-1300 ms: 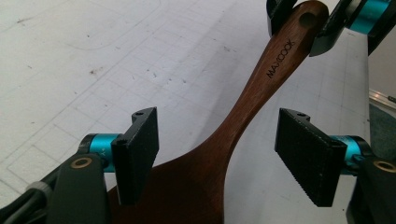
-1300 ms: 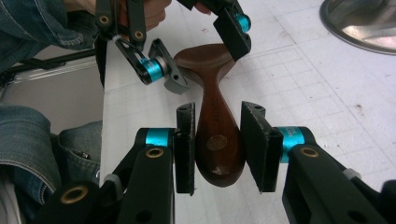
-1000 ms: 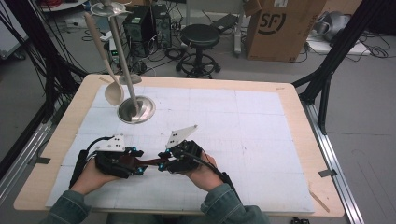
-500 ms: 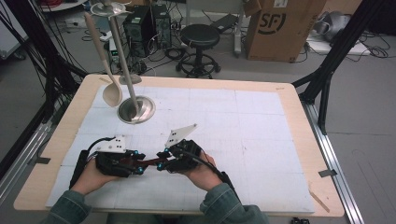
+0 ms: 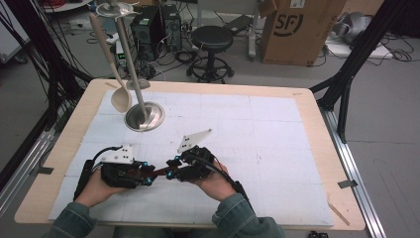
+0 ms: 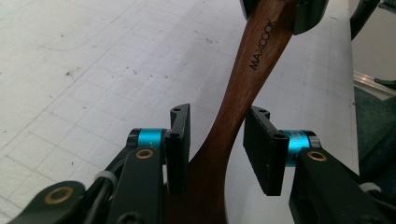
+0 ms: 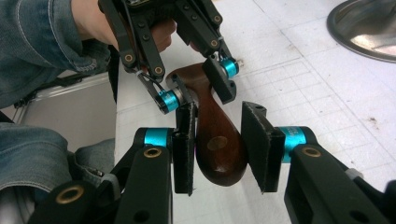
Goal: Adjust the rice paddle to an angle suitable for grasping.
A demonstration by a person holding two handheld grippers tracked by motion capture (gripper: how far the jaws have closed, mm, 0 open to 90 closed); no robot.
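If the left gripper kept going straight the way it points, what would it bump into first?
Probably the right gripper. The left gripper points along the wooden handle lying between its jaws, and the right gripper's jaws sit at the handle's far end, though depth is hard to judge.

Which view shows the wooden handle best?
Right gripper view: the wooden handle shows its rounded end and neck. Left gripper view shows the lettered neck. High view shows a thin dark strip.
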